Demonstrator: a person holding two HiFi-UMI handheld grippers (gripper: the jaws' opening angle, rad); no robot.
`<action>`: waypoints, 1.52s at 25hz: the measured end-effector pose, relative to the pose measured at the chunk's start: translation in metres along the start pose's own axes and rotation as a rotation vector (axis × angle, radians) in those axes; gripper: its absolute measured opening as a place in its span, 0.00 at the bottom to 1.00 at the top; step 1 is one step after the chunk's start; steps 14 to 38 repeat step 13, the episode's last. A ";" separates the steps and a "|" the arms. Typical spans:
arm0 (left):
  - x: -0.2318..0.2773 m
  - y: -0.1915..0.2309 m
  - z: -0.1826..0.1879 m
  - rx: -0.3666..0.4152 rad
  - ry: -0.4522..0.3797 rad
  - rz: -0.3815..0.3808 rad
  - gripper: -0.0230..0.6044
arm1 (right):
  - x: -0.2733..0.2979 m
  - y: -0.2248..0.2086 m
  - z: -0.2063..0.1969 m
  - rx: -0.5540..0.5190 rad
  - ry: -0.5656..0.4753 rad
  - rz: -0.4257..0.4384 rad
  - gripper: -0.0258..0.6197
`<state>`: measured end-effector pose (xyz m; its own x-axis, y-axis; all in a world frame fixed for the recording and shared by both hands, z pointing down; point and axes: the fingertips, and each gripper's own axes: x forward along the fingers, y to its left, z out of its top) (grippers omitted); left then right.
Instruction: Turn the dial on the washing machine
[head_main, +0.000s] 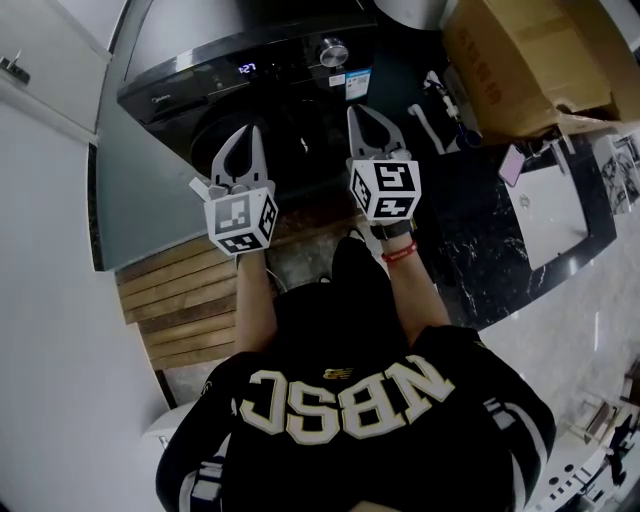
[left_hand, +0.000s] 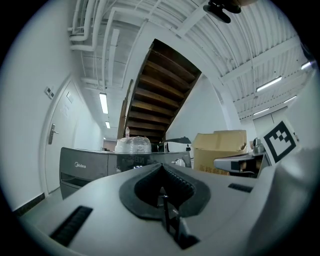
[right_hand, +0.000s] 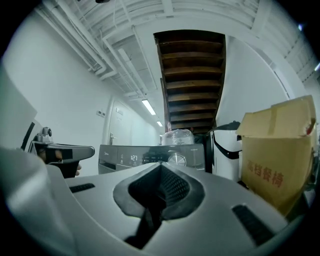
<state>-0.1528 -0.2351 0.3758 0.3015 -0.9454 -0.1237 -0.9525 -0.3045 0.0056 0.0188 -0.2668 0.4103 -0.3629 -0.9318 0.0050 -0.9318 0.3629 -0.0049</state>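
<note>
The dark grey washing machine (head_main: 200, 70) stands ahead of me, its round silver dial (head_main: 333, 52) on the control panel to the right of the lit display (head_main: 247, 68). My left gripper (head_main: 247, 132) is shut and empty, held in front of the machine's door. My right gripper (head_main: 356, 112) is also shut on nothing; it points toward the panel, a short way below the dial and apart from it. In the right gripper view the dial (right_hand: 176, 160) shows just over the closed jaw tips (right_hand: 160, 165). The left gripper view has the dial (left_hand: 178, 162) to the right of its tips (left_hand: 161, 166).
A large cardboard box (head_main: 530, 60) sits to the right of the machine, with a white appliance (right_hand: 225, 150) between them. A white door (head_main: 40, 80) is at the left, wooden slats (head_main: 180, 300) lie on the floor, and a dark staircase (right_hand: 192, 75) rises behind.
</note>
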 end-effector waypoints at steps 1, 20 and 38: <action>0.001 -0.001 0.000 0.003 -0.002 -0.005 0.06 | 0.001 0.000 -0.002 -0.003 0.008 0.003 0.05; 0.028 -0.001 -0.007 0.049 0.008 0.009 0.06 | 0.025 -0.013 0.002 0.019 0.009 0.056 0.05; 0.028 -0.001 -0.007 0.049 0.008 0.009 0.06 | 0.025 -0.013 0.002 0.019 0.009 0.056 0.05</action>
